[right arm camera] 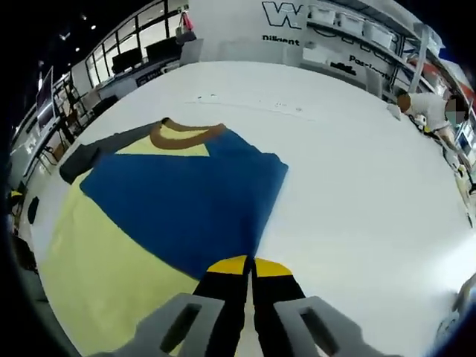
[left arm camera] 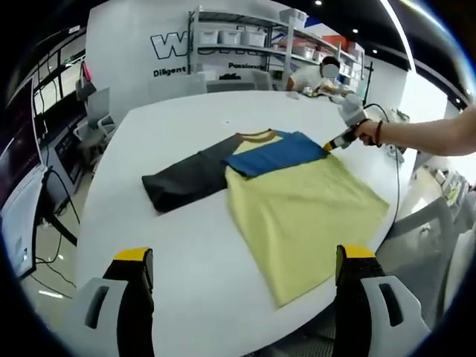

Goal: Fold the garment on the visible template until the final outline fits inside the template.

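- The garment point(left arm camera: 297, 197) lies flat on the white counter point(left arm camera: 186, 245): yellow body, blue sleeve point(right arm camera: 186, 201) folded across the chest, grey sleeve point(left arm camera: 186, 178) spread outward.
- The right gripper point(right arm camera: 251, 269) has its fingers clamped together on the blue sleeve's tip; the left gripper point(left arm camera: 245, 271) hangs with fingers apart, holding nothing.
- Risk: pulling the sleeve too hard could drag the body askew or undo the fold.
- The hem lies near the counter's near edge and could slide off; open room lies beyond the collar.
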Demonstrator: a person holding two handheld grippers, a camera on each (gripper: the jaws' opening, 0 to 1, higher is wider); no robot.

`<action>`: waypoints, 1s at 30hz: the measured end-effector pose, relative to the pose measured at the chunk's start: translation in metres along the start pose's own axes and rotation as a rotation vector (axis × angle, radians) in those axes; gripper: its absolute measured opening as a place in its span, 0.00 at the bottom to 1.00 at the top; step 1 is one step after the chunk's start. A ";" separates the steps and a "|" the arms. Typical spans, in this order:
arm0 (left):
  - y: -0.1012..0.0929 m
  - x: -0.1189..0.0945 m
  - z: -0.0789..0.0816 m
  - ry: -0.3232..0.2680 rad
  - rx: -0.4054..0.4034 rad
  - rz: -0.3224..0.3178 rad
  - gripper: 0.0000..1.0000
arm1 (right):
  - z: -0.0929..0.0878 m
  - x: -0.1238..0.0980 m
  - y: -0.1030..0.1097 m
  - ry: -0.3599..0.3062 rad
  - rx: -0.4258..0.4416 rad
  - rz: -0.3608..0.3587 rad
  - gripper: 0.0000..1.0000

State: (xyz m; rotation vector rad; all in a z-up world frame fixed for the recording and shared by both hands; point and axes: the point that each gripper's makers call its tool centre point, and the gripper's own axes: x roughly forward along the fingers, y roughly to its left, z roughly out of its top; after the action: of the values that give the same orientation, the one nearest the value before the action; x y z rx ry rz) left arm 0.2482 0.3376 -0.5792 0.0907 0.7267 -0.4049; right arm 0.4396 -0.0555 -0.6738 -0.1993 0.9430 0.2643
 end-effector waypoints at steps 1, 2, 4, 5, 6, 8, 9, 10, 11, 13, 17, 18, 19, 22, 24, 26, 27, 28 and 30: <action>0.000 0.000 0.000 0.001 0.000 0.000 0.99 | 0.000 0.000 -0.003 0.002 -0.003 -0.006 0.00; 0.000 0.001 0.000 0.001 0.000 0.000 0.99 | -0.001 0.000 -0.005 0.003 -0.001 -0.007 0.00; 0.000 0.001 0.000 0.003 0.003 0.001 0.99 | -0.001 0.000 -0.011 0.005 0.000 -0.009 0.00; 0.001 0.001 0.000 0.004 0.004 0.002 0.99 | 0.000 0.001 -0.015 0.005 0.002 -0.014 0.00; 0.001 0.002 0.000 0.005 0.004 0.003 0.99 | -0.001 0.002 -0.018 0.008 -0.002 -0.020 0.00; 0.001 0.003 0.000 0.009 0.005 0.001 0.99 | -0.001 0.002 -0.022 0.011 -0.007 -0.028 0.00; 0.001 0.003 0.000 0.013 0.007 0.003 0.99 | -0.001 0.004 -0.026 0.014 -0.012 -0.032 0.00; 0.001 0.003 0.000 0.013 0.008 0.004 0.99 | -0.001 0.004 -0.028 0.015 -0.015 -0.034 0.00; 0.001 0.004 0.000 0.012 0.008 0.003 0.99 | -0.001 0.005 -0.029 0.016 -0.020 -0.036 0.00; 0.001 0.004 0.001 0.014 0.005 0.001 0.99 | -0.001 0.005 -0.032 0.019 -0.028 -0.039 0.00; 0.000 0.006 0.000 0.024 0.010 0.000 0.99 | 0.000 0.007 -0.039 0.022 -0.035 -0.045 0.00; -0.001 0.006 0.001 0.022 0.011 0.000 0.99 | 0.000 0.007 -0.040 0.022 -0.032 -0.044 0.00; -0.001 0.006 0.001 0.020 0.012 0.000 0.99 | 0.000 0.007 -0.041 0.023 -0.028 -0.043 0.00; -0.003 0.007 0.004 0.013 0.017 -0.006 0.99 | 0.000 0.005 -0.041 0.015 0.003 -0.027 0.00; -0.003 0.007 0.005 0.010 0.016 -0.006 0.99 | 0.000 0.004 -0.042 0.009 0.017 -0.025 0.05; -0.005 0.006 0.007 0.004 0.008 -0.013 0.99 | 0.010 -0.003 -0.044 -0.041 0.039 -0.030 0.15; -0.005 0.006 0.007 0.003 0.008 -0.013 0.99 | 0.011 -0.004 -0.043 -0.045 0.040 -0.027 0.20; -0.005 0.006 0.007 0.003 0.011 -0.014 0.99 | 0.012 -0.005 -0.042 -0.050 0.043 -0.023 0.22; -0.006 0.006 0.007 0.002 0.015 -0.015 0.99 | 0.016 -0.007 -0.040 -0.061 0.049 -0.013 0.24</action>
State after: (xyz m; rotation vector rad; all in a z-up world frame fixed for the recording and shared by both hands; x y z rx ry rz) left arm 0.2540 0.3292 -0.5775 0.0998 0.7266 -0.4251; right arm 0.4597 -0.0901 -0.6567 -0.1511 0.8865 0.2337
